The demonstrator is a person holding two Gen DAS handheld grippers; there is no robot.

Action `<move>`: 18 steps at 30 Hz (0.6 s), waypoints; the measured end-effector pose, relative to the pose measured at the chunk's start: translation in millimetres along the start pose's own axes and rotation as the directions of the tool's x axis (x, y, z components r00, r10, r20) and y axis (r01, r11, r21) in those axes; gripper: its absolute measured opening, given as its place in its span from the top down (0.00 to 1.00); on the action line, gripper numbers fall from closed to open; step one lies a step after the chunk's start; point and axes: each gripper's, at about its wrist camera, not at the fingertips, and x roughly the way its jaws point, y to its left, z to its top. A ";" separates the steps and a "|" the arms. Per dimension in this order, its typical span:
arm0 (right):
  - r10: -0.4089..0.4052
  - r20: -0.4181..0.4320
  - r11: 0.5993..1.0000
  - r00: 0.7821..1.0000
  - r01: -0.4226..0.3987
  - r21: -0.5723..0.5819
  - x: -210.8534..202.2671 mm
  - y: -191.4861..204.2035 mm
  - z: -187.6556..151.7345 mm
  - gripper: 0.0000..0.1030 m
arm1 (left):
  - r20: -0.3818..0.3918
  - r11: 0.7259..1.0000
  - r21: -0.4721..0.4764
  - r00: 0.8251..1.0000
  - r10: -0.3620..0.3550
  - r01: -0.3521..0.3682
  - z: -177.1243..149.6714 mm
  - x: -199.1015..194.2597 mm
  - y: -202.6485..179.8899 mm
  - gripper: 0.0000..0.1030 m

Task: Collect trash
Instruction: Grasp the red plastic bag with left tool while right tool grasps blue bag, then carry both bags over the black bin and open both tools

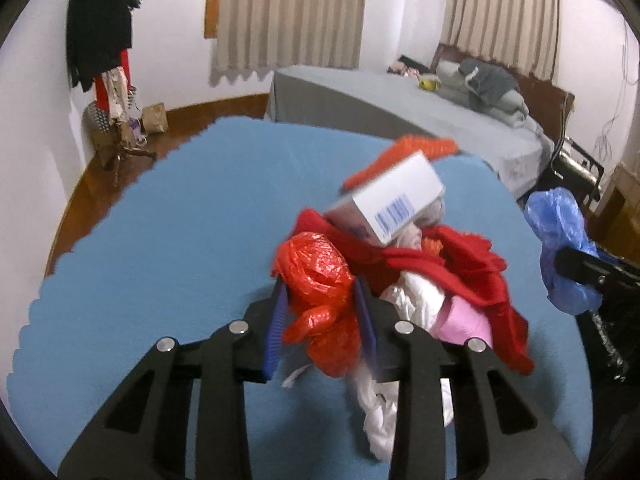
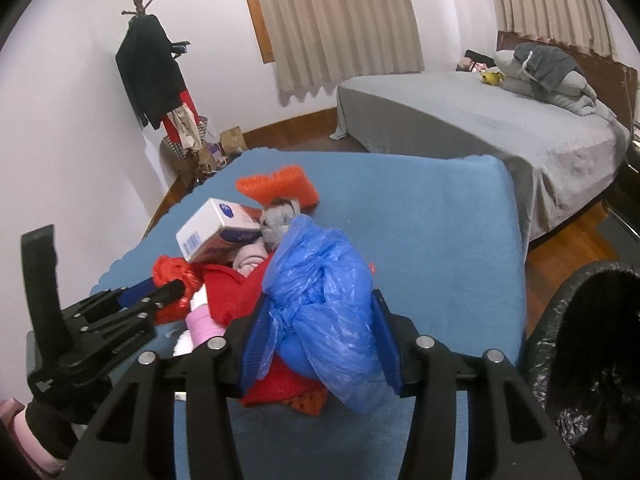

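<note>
A pile of trash and cloth lies on a blue table [image 1: 160, 220]. My left gripper [image 1: 320, 292] is shut on a crumpled red plastic bag [image 1: 316, 280] at the pile's near left; it also shows in the right wrist view [image 2: 172, 276]. My right gripper [image 2: 320, 312] is shut on a crumpled blue plastic bag [image 2: 320, 300], which appears at the right edge of the left wrist view [image 1: 560, 240]. A white carton with a barcode [image 1: 396, 200] rests tilted on top of the pile [image 2: 216, 232].
Red cloth [image 1: 460, 268], white cloth [image 1: 412, 300], a pink item [image 1: 464, 320] and an orange foam net [image 2: 280, 188] lie in the pile. A bin lined with a black bag [image 2: 592, 340] stands at the table's right. A grey bed [image 2: 480, 132] is behind.
</note>
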 end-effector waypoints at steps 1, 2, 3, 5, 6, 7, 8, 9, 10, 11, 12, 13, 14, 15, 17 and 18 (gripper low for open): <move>0.002 0.011 1.000 1.000 -0.002 0.004 -4.2 -0.4 1.6 0.53 | 0.015 1.000 -0.005 1.000 0.005 -0.005 1.0 -7.8 0.9 0.70; 0.003 0.020 1.000 1.000 -0.004 0.007 -7.6 -0.8 1.9 0.53 | 0.028 1.000 -0.007 1.000 0.009 -0.008 2.0 -15.3 1.2 0.70; 0.005 0.033 1.000 0.999 -0.006 0.009 -13.0 -1.5 4.1 0.53 | 0.040 1.000 -0.007 0.999 0.011 -0.010 4.6 -22.2 0.7 0.70; 0.005 0.049 1.000 0.999 -0.006 0.010 -21.8 -3.0 6.6 0.53 | 0.068 1.000 0.000 0.998 0.010 -0.010 9.6 -37.4 -2.2 0.70; 0.004 0.056 1.000 0.998 -0.005 0.011 -26.3 -3.7 7.3 0.53 | 0.083 1.000 0.007 0.997 0.009 -0.010 12.1 -44.4 -5.2 0.70; 0.002 0.066 1.000 0.998 -0.003 0.014 -32.2 -5.5 8.0 0.53 | 0.101 1.000 0.016 0.995 0.002 -0.004 15.1 -52.5 -10.0 0.70; -0.001 0.075 1.000 0.997 0.000 0.017 -38.4 -7.9 8.1 0.53 | 0.118 1.000 0.022 0.993 -0.010 0.007 18.0 -59.6 -15.3 0.70; -0.005 0.081 1.000 0.997 0.003 0.018 -43.1 -9.5 7.6 0.53 | 0.129 0.999 0.027 0.991 -0.021 0.018 20.6 -64.5 -18.4 0.70; -0.012 0.090 1.000 0.996 0.010 0.022 -49.7 -12.8 7.2 0.53 | 0.141 0.999 0.035 0.989 -0.040 0.035 24.4 -70.1 -26.2 0.70; -0.019 0.096 0.999 0.995 0.017 0.029 -56.3 -17.1 6.5 0.53 | 0.148 0.998 0.042 0.987 -0.057 0.051 28.2 -73.7 -34.3 0.70; -0.025 0.100 0.999 0.995 0.022 0.034 -60.7 -20.6 6.0 0.53 | 0.154 0.996 0.050 0.985 -0.077 0.071 30.1 -77.4 -42.2 0.70; -0.035 0.104 0.999 0.994 0.031 0.043 -67.1 -25.3 4.3 0.53 | 0.158 0.994 0.058 0.982 -0.104 0.096 31.5 -80.4 -51.9 0.70; -0.044 0.106 0.998 0.993 0.039 0.050 -72.1 -28.7 2.4 0.53 | 0.159 0.991 0.067 0.979 -0.127 0.118 31.1 -83.0 -59.6 0.70; -0.062 0.109 0.997 0.992 0.055 0.062 -79.2 -36.4 -0.5 0.53 | 0.160 0.987 0.081 0.976 -0.151 0.139 30.1 -84.5 -69.4 0.70; -0.092 0.112 0.993 0.989 0.083 0.082 -89.6 -50.9 -6.2 0.53 | 0.160 0.977 0.111 0.967 -0.199 0.183 30.6 -86.2 -94.3 0.70; -0.105 0.111 0.991 0.988 0.095 0.090 -93.5 -55.8 -8.2 0.53 | 0.155 0.971 0.120 0.962 -0.224 0.207 29.6 -86.2 -105.0 0.70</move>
